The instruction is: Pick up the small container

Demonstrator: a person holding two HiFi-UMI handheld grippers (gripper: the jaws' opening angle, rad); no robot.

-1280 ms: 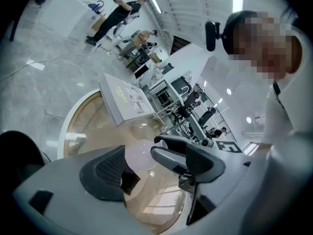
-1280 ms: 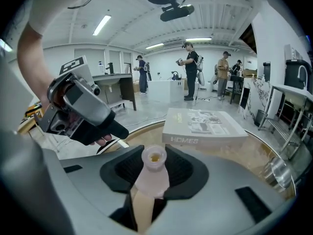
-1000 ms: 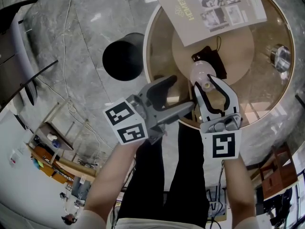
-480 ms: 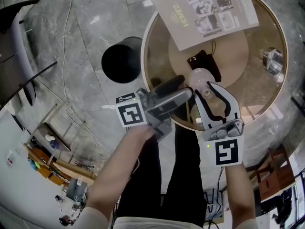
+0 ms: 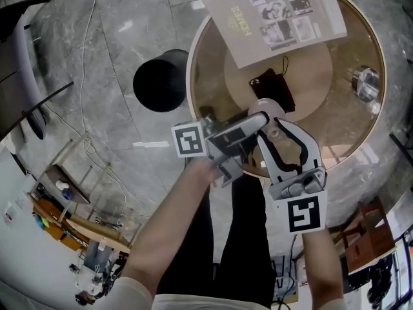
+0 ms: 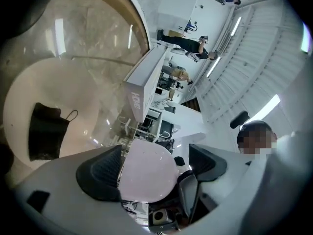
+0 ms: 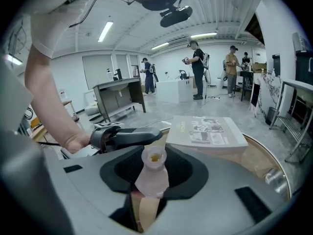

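Head view: a round glass-topped table (image 5: 191, 82) on a pale wooden base is seen from above. A grey printed magazine (image 5: 277, 18) lies at its far edge and overhangs the rim. A black fabric pouch (image 5: 274, 89) lies near the middle, and a shiny metal cylinder (image 5: 366, 82) stands at the right edge. A black round bin (image 5: 158, 79) is noted on the floor, left of the table. The small pale pink translucent plastic container (image 5: 263, 108) is held over the near edge, clear of the glass. It is clamped by the right gripper (image 5: 274, 126). The left gripper (image 5: 258, 124) is laid in from the left, just beside it.

Left gripper view: the left gripper (image 6: 154, 165) is unclenched, its jaws having just been opening. The container's rounded body (image 6: 146, 173) is seen between the ribbed pads (image 6: 100, 173), with a gap on the right side. The pouch (image 6: 46, 131) is seen on the table (image 6: 73, 33) beyond.

Right gripper view: the right gripper (image 7: 154, 173) is clenched on the container (image 7: 154, 160), whose open neck points away from the camera. The left gripper (image 7: 127, 137) is seen just behind it, held by a hand (image 7: 78, 141). The magazine (image 7: 208, 131) lies at the far edge of the table (image 7: 264, 153).
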